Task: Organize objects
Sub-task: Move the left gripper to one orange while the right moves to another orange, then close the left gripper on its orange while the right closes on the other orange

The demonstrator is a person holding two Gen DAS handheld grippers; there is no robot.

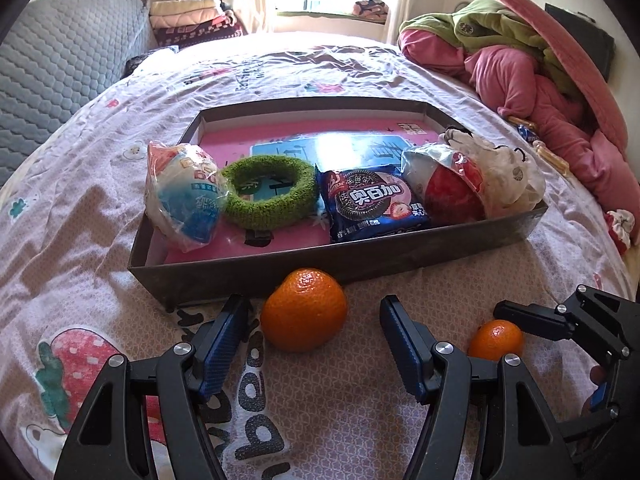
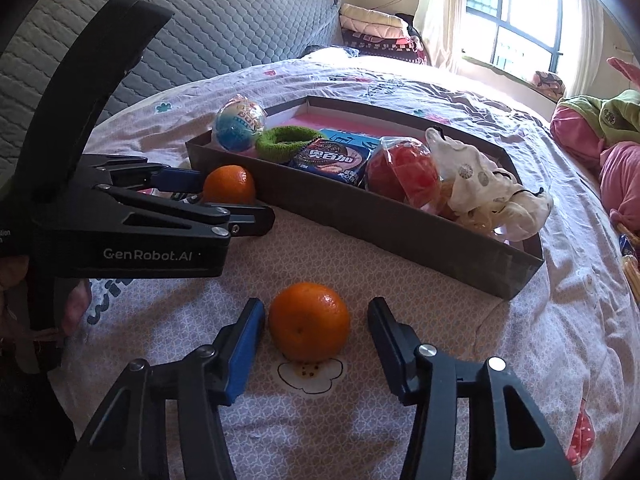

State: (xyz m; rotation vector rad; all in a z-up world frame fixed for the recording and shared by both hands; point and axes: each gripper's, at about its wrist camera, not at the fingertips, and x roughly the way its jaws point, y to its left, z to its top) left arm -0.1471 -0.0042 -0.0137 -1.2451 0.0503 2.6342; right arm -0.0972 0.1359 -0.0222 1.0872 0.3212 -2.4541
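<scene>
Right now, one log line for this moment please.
left gripper: open, astride left orange | right gripper: open, astride right orange | both oranges on bedsheet, outside tray

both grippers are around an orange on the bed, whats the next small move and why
Probably close both grippers. The left gripper has its orange between open pads beside the tray, and the right gripper brackets the other orange with a gap on each side, so neither pair is pressing yet. Both fruits rest on the bedsheet outside the tray, so gripping comes before lifting.
</scene>
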